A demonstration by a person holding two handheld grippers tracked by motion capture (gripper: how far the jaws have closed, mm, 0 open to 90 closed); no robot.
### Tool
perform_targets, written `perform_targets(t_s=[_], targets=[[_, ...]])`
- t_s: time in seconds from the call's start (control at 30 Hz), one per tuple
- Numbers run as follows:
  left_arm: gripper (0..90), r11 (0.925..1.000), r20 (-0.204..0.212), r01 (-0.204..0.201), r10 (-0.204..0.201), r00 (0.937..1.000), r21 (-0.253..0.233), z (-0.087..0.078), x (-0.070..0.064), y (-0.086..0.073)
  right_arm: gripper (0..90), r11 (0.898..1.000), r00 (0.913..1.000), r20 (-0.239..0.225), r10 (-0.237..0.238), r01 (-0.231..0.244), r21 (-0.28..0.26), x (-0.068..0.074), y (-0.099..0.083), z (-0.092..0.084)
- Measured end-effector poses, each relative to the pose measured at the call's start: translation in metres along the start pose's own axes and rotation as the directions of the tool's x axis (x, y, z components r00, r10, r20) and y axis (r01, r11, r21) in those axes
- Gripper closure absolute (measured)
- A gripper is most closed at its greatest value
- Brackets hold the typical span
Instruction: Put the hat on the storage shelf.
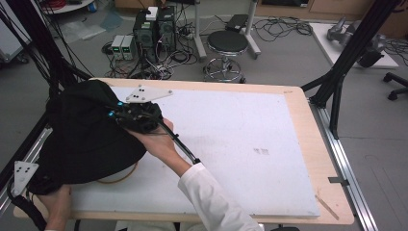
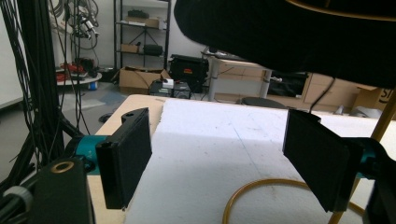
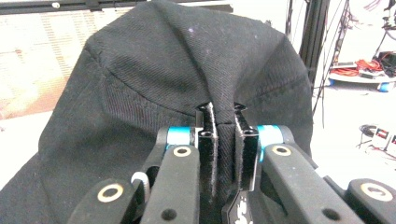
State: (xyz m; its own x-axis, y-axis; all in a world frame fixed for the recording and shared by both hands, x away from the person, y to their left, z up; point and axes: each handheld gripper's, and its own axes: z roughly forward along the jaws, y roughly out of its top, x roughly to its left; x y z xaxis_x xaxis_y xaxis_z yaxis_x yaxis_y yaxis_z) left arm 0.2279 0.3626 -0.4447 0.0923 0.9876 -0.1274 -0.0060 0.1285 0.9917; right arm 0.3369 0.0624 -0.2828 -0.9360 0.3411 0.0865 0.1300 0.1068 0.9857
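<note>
The right gripper (image 3: 226,140) pinched a fold of the black hat (image 3: 177,70). The left gripper (image 2: 224,163) stood spread above the worktop (image 2: 205,140).

A black twill hat (image 1: 86,139) hangs lifted at the table's left side, above a tan ring (image 2: 261,191).

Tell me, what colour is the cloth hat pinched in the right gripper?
Black, a twill-weave cloth hat, seen best in the right gripper view, where the right gripper clamps a fold.
</note>
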Motion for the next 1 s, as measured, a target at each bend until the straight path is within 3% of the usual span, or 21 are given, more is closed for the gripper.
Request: perform_targets(t_s=[0.13, 0.23, 0.37, 0.73, 1.0], targets=[[23.9, 1.0, 0.0, 0.0, 0.0, 1.0, -0.002, 0.0, 0.0, 0.0, 71.9, 1.0, 0.9999, 0.015, -0.003, 0.003, -0.002, 0.001, 0.0, 0.0], [23.9, 1.0, -0.001, 0.002, -0.002, 1.0, -0.002, 0.0, 0.001, 0.0, 58.5, 1.0, 0.9999, 0.01, -0.003, 0.003, -0.003, 0.0, 0.0, 0.0], [23.9, 0.9999, -0.002, 0.012, -0.012, 0.9999, -0.003, -0.001, 0.001, 0.0, 47.0, 0.999, 0.9996, 0.015, 0.023, -0.023, -0.034, -0.002, -0.002, -0.003], [23.9, 0.9999, -0.002, 0.011, -0.011, 0.9999, -0.001, -0.001, 0.002, 0.0, 36.2, 0.997, 0.9961, 0.069, 0.054, -0.05, -0.063, -0.01, -0.006, -0.012], [23.9, 0.9999, -0.002, 0.01, -0.01, 0.9999, -0.001, -0.001, 0.002, 0.0, 26.9, 0.99, 0.9864, 0.133, 0.097, -0.082, -0.11, -0.019, -0.001, -0.032]])
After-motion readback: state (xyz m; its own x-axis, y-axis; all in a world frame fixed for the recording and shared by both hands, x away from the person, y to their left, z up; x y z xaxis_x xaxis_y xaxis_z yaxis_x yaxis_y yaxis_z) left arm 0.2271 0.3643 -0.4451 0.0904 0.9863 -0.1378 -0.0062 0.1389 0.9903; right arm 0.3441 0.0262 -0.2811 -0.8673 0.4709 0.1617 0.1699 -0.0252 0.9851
